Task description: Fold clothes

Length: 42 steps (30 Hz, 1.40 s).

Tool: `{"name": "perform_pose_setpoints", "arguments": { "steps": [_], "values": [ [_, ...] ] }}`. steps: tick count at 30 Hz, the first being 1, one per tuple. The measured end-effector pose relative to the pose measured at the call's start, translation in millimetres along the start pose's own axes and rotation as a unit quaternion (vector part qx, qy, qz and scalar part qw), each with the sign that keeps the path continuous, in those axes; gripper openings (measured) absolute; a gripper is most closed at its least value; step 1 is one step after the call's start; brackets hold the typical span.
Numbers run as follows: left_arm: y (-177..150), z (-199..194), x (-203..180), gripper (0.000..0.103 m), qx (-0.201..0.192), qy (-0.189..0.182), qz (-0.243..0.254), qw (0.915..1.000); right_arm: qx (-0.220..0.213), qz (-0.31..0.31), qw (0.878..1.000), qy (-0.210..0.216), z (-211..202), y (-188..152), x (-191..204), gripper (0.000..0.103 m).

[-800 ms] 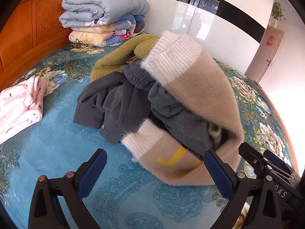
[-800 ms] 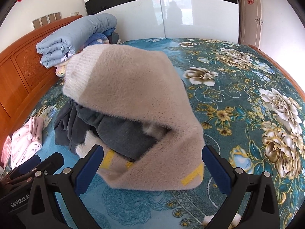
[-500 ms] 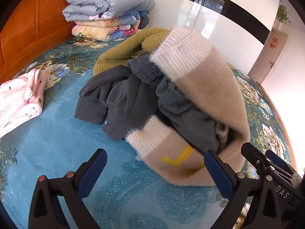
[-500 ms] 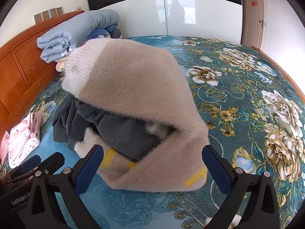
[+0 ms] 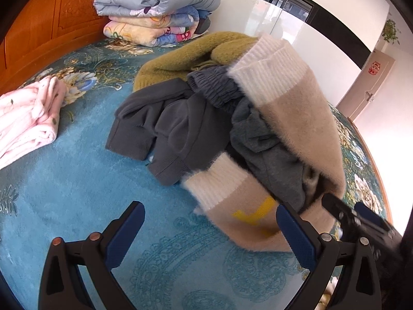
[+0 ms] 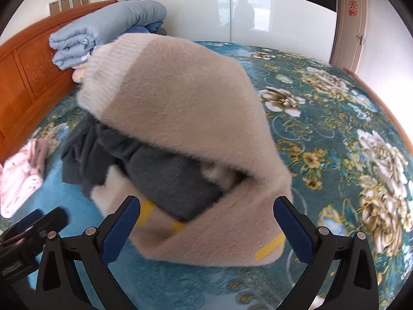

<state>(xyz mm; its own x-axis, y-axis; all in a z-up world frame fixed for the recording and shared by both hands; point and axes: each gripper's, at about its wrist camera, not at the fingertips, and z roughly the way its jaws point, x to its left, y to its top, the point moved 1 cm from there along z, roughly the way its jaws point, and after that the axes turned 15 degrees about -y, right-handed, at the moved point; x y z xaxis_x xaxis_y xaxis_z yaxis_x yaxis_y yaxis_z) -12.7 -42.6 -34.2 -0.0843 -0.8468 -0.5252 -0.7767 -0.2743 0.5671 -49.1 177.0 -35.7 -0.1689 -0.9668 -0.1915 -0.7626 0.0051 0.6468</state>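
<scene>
A pile of clothes lies on the bed. A fuzzy beige sweater (image 5: pixel 304 118) with white ribbed cuffs and yellow marks drapes over dark grey garments (image 5: pixel 180 129); an olive fleece (image 5: pixel 185 56) lies behind. The sweater fills the right wrist view (image 6: pixel 185 118), with the grey clothes (image 6: pixel 160 170) under it. My left gripper (image 5: pixel 210 228) is open and empty, just in front of the pile's near edge. My right gripper (image 6: pixel 206 223) is open and empty, its jaws either side of the sweater's near edge without touching it.
A folded pink garment (image 5: pixel 25 121) lies at the left. Folded quilts (image 5: pixel 155 7) are stacked against the wooden headboard (image 5: pixel 49 25). The floral teal bedspread (image 6: pixel 335 134) stretches right toward a door (image 6: pixel 348 25) and glossy wardrobe.
Both grippers have moved a little closer to the pile, still open. The clothes have not moved.
</scene>
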Motion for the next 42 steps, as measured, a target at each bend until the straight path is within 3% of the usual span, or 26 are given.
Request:
{"name": "perform_pose_setpoints", "arguments": {
  "steps": [3, 6, 10, 12, 13, 14, 15, 19, 27, 33, 36, 38, 42],
  "values": [
    [-7, -11, 13, 0.103, 0.006, 0.016, -0.003, 0.9999, 0.004, -0.041, 0.998, -0.038, 19, 12, 4, 0.103],
    [-13, -20, 25, 0.103, 0.006, 0.015, -0.017, 0.9997, -0.020, -0.098, 0.994, -0.045, 27, 24, 24, 0.102],
    [-15, -33, 31, 0.103, -0.004, 0.000, -0.019, 0.9998, -0.061, -0.186, 0.978, -0.073, 35, 32, 62, 0.099],
    [-15, -37, 31, 0.103, -0.018, -0.002, -0.004, 0.9998, -0.067, -0.206, 0.971, -0.107, 47, 36, 74, 0.085],
    [-16, -41, 32, 0.103, -0.022, -0.001, 0.000, 0.9998, -0.068, -0.213, 0.966, -0.125, 52, 38, 77, 0.070],
    [-17, -46, 33, 0.103, -0.025, -0.001, 0.004, 0.9997, -0.065, -0.209, 0.968, -0.125, 52, 42, 75, 0.059],
    [-17, -50, 34, 0.103, -0.030, -0.002, 0.006, 0.9995, -0.062, -0.203, 0.969, -0.123, 52, 46, 74, 0.055],
    [-15, -67, 40, 0.103, -0.049, -0.008, 0.001, 0.9988, -0.072, -0.137, 0.985, -0.082, 24, 65, 48, 0.013],
    [-19, -85, 31, 0.103, -0.049, -0.023, -0.001, 0.9986, -0.100, -0.019, 0.995, -0.012, -39, 105, -18, 0.009],
    [-23, -110, 17, 0.103, -0.064, -0.031, 0.010, 0.9974, -0.152, 0.063, 0.985, 0.049, -119, 131, -61, 0.000],
    [-24, -126, 11, 0.103, -0.074, -0.034, 0.016, 0.9966, -0.205, 0.039, 0.977, 0.047, -174, 138, -67, 0.000],
    [-24, -134, 7, 0.103, -0.077, -0.037, 0.015, 0.9962, -0.214, 0.021, 0.976, 0.040, -191, 139, -66, 0.000],
    [-31, -149, 1, 0.103, -0.078, -0.040, 0.024, 0.9959, -0.174, -0.007, 0.984, 0.044, -185, 124, -59, 0.000]
  ]
}}
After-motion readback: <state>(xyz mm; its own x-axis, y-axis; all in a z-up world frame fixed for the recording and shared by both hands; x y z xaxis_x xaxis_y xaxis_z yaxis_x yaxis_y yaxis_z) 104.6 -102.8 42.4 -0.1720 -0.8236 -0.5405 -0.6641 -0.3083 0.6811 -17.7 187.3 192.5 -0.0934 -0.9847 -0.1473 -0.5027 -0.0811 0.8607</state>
